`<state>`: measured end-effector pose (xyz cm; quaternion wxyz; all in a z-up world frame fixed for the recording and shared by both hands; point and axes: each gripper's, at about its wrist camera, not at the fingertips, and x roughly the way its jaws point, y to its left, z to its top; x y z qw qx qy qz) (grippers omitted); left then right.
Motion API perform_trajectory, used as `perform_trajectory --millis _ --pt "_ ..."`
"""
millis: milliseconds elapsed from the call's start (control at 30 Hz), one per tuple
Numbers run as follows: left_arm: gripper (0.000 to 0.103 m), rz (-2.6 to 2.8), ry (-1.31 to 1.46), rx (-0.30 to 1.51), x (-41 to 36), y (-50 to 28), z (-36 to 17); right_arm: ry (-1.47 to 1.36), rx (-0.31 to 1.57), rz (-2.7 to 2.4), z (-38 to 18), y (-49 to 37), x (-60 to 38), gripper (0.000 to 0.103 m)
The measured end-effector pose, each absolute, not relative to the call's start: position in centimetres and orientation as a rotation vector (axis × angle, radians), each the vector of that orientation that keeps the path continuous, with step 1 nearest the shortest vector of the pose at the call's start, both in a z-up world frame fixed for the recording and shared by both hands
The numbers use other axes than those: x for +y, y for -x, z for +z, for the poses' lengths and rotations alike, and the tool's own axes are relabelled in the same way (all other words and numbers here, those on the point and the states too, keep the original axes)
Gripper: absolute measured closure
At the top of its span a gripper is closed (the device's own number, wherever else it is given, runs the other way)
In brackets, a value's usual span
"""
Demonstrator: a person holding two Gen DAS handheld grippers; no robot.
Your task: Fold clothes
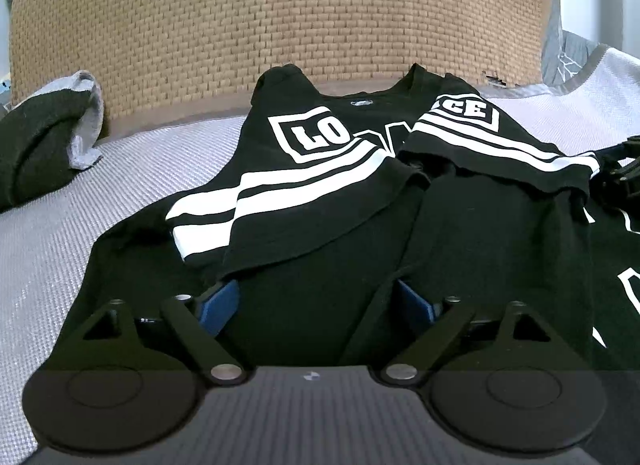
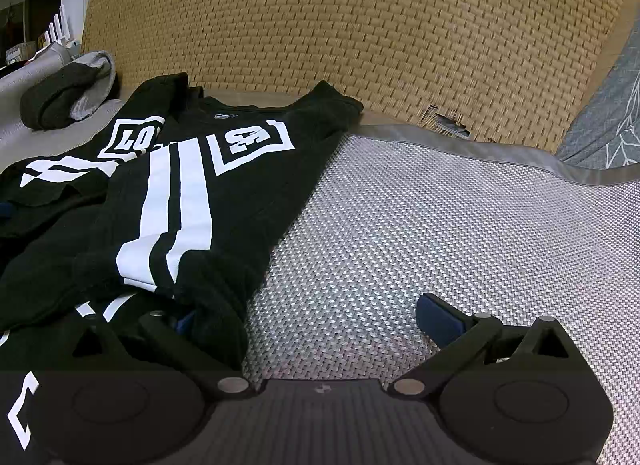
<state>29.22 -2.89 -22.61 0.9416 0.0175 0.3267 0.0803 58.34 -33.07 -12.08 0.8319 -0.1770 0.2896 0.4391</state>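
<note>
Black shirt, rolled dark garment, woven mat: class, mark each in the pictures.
black shirt [image 1: 320, 193], left wrist view, white-striped sleeve
rolled dark garment [image 2: 60, 101], right wrist view, dark outer fold
woven mat [image 2: 400, 225], right wrist view, bare weave

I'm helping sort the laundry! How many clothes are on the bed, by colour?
Black with white stripes: 1, the shirt
Dark with grey: 1, the bundle at the far left
Total: 2
</note>
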Motion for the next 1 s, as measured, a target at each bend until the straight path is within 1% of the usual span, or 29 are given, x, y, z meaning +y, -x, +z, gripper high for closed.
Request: perform_trajectory --millis 67,167,400,800,1000 --pt "0.019 0.178 -0.049 0.670 -3.1 -29.3 -22.4 0.375 0.614 0.931 -12.1 -58.3 -33.0 0.000" --pt "0.024 0.218 -0.034 0.666 -3.0 -29.7 -22.0 0.375 0.614 0.931 -12.1 -58.4 -33.1 0.000" --pt "0.022 0.259 -0.031 0.675 -3.5 -30.7 -22.2 0.375 0.614 0.930 -12.1 -58.3 -33.0 0.000" --pt "0.022 0.229 -0.022 0.680 -3.1 -30.6 -22.2 0.374 0.613 0.930 -12.0 -58.4 -33.0 0.000" --pt "0.021 0.220 -0.071 0.695 -3.5 -30.7 -22.0 0.374 0.613 0.930 -12.1 -58.4 -33.0 0.000"
